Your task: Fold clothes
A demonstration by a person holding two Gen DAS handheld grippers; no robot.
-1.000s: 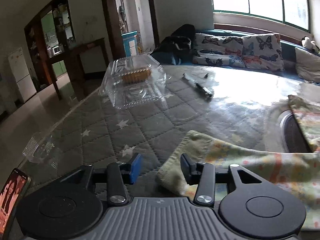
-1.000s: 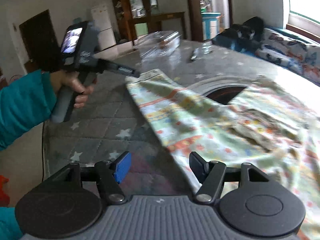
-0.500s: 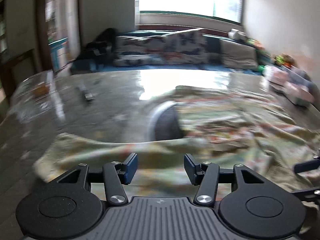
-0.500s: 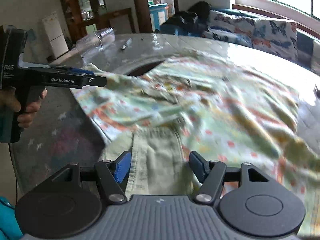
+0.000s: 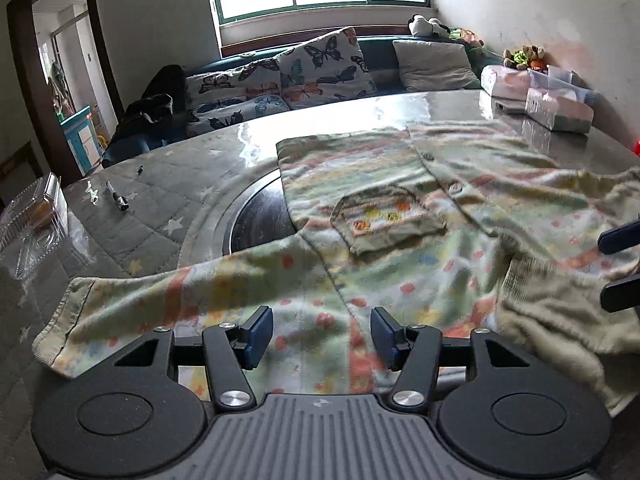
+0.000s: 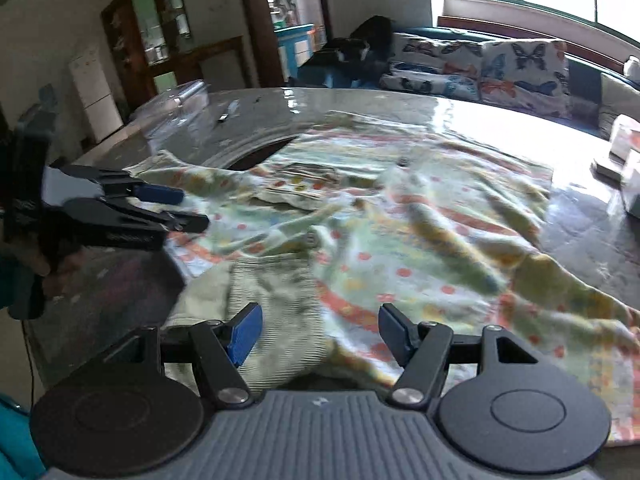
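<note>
A pale green child's cardigan with coloured dots, buttons and a chest pocket lies spread and rumpled on the round table; it also shows in the right wrist view. My left gripper is open and empty, just above the garment's near edge beside a sleeve with a ribbed cuff. My right gripper is open and empty over the ribbed hem. The left gripper also shows at the left of the right wrist view, and the right gripper's fingertips at the right edge of the left wrist view.
The table has a glass top over a quilted star cloth and a round dark inset. A clear plastic box and a pen lie at the left. Tissue packs sit at the far right. A sofa with butterfly cushions stands behind.
My left gripper has swung right from the sleeve cuff to face across the whole garment. My right gripper has moved from the table's bare left side over the ribbed hem. Both stay open.
</note>
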